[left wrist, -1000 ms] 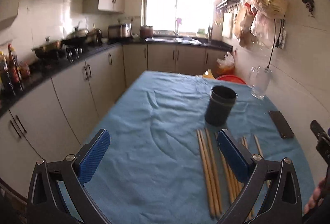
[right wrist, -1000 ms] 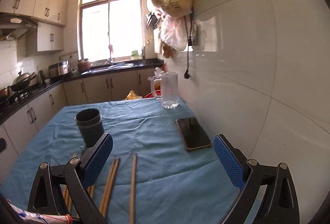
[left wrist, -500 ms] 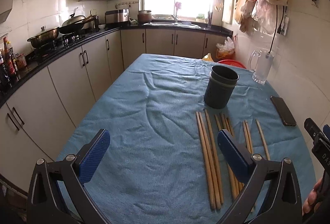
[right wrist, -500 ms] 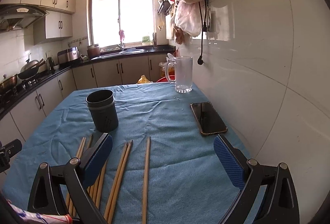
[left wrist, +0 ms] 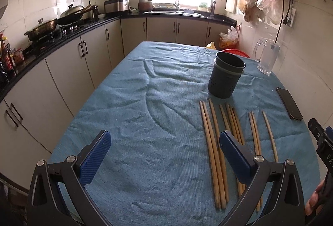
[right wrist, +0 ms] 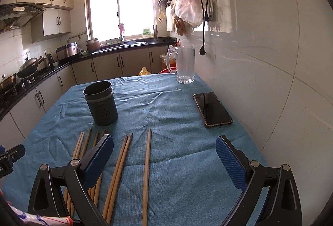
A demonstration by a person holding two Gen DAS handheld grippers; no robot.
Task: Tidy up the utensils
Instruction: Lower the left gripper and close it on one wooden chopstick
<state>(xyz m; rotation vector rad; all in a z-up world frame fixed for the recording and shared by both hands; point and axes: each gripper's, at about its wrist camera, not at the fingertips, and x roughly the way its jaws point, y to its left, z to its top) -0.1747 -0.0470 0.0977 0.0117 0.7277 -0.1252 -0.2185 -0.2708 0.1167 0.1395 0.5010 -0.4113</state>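
Several wooden chopsticks [left wrist: 214, 142] [right wrist: 120, 165] lie side by side on the blue tablecloth [left wrist: 149, 122], pointing towards a dark perforated utensil holder [left wrist: 225, 75] [right wrist: 101, 103] that stands upright just beyond them. One chopstick [right wrist: 146, 167] lies apart at the right of the row. My left gripper [left wrist: 164, 153] is open above the near cloth, its right finger over the chopsticks' near ends. My right gripper [right wrist: 164, 159] is open too, hovering over the right-hand chopsticks with nothing held.
A black phone [right wrist: 212, 109] [left wrist: 289, 103] lies near the tiled wall on the right. A glass mug [right wrist: 185, 64] [left wrist: 267, 56] stands at the table's far right corner. Cabinets and a stove with pans [left wrist: 52, 26] run along the left.
Both grippers have tilted downwards and drawn nearer the table, so the chopsticks and holder sit higher and larger in both views. Nothing on the cloth has moved.
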